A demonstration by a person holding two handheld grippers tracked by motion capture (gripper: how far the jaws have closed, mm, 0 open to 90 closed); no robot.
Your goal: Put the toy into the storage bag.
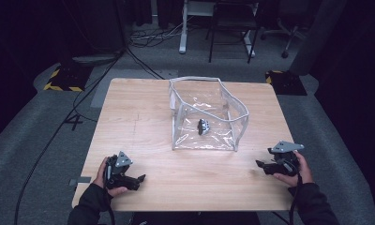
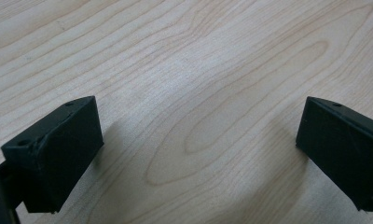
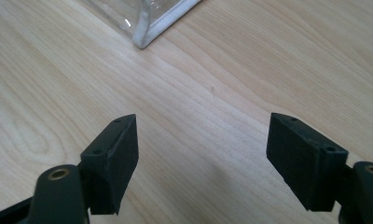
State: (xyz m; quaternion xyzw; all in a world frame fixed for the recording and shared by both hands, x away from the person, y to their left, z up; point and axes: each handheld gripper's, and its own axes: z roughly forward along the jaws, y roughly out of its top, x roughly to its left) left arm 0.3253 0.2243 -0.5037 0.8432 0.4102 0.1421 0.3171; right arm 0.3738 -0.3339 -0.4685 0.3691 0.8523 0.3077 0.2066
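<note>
A clear plastic bag [image 1: 206, 115] with a pale trimmed rim stands open on the wooden table [image 1: 143, 117], a little beyond its middle. A small dark object [image 1: 203, 126] lies on the bag's floor. My left gripper [image 1: 141, 178] rests low near the table's front left, held by a hand, jaws open with bare wood between them [image 2: 198, 140]. My right gripper [image 1: 259, 164] sits near the front right, pointing left toward the bag. Its jaws are open over bare wood [image 3: 203, 140], and a corner of the bag [image 3: 145, 28] lies beyond them.
Dark floor surrounds the table, with cables [image 1: 59, 126] trailing at the left. Desk legs [image 1: 183, 28] and a chair [image 1: 281, 33] stand beyond the far edge. Yellow-black striped blocks [image 1: 63, 79] sit on the floor at the back left and back right.
</note>
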